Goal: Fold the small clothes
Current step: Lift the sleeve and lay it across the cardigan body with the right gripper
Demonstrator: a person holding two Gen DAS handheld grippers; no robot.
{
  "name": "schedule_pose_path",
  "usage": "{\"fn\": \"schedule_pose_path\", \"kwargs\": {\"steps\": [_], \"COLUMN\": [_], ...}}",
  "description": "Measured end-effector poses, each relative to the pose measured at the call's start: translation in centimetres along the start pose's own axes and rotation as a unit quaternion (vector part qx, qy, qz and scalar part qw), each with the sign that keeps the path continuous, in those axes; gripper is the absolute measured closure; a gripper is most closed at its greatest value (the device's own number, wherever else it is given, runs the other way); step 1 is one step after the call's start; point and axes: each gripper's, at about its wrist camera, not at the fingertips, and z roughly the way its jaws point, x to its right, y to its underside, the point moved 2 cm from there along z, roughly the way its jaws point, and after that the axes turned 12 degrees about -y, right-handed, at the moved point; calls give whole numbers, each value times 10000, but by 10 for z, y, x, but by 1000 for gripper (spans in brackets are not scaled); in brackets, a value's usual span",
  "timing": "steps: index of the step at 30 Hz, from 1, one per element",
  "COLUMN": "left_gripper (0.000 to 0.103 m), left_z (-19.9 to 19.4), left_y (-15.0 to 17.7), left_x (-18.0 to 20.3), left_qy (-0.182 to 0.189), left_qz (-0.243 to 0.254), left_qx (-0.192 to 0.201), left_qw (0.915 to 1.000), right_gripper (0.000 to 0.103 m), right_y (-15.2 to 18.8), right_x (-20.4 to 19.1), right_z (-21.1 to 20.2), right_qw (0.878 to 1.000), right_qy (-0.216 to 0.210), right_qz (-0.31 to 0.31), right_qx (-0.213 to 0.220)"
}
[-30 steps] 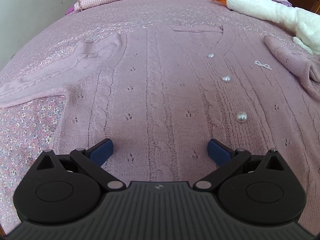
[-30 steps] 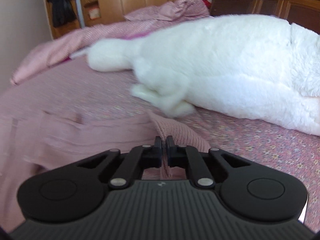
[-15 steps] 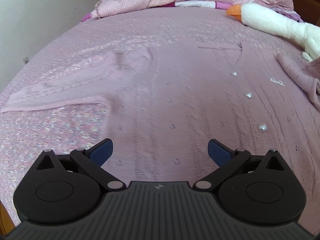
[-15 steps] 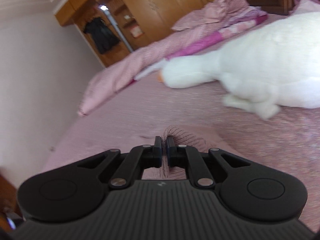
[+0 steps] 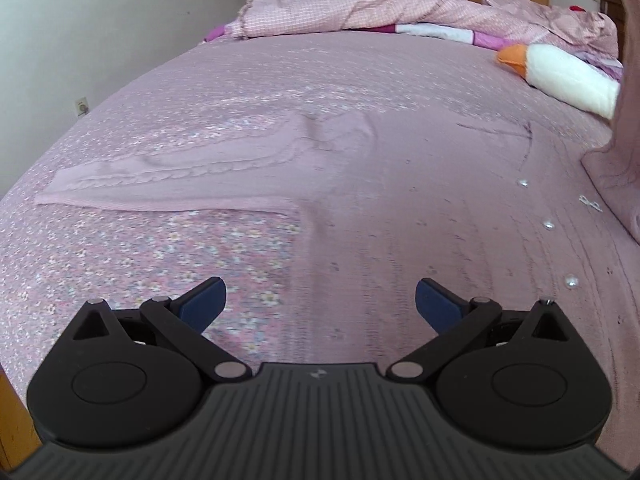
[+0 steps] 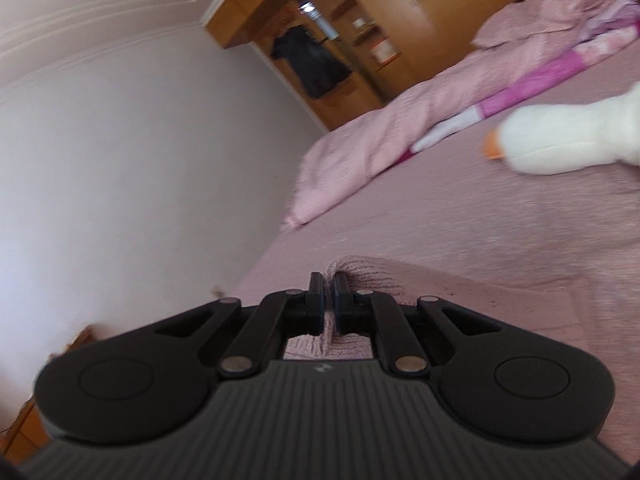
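Note:
A pink knitted cardigan (image 5: 420, 208) with pearl buttons lies flat on the bed, its left sleeve (image 5: 168, 184) stretched out to the left. My left gripper (image 5: 320, 300) is open and empty, hovering above the cardigan's lower left edge. My right gripper (image 6: 327, 300) is shut on the cardigan's right sleeve cuff (image 6: 360, 276) and holds it raised. The lifted sleeve (image 5: 628, 120) hangs at the right edge of the left wrist view.
The bed has a pink floral cover (image 5: 120, 264). A white plush goose (image 5: 560, 76) lies at the right, also in the right wrist view (image 6: 560, 136). A crumpled pink quilt (image 5: 380, 8) lies at the head. A white wall (image 5: 80, 20) is on the left.
My right gripper has lifted the sleeve cuff up and swung toward the left. My left gripper has pulled back and shifted left, away from the cardigan's middle.

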Motion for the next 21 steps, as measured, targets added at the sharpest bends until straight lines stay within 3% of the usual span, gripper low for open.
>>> {"fn": "schedule_pose_path", "kwargs": {"steps": [8, 21], "left_gripper": [0, 0], "left_z": [13, 36], "left_y": [2, 5], "left_x": [-30, -51], "left_qy": [-142, -277], "left_qz": [-261, -433], "left_qx": [-85, -283], "left_qw": [9995, 9983], "right_gripper": [95, 94], "right_y": [23, 117], "right_x": [-18, 24], "right_z": [84, 204], "right_qw": [9962, 9778], "right_qy": [-591, -461], "right_qz": [500, 1206], "right_qx": [-408, -1653]}}
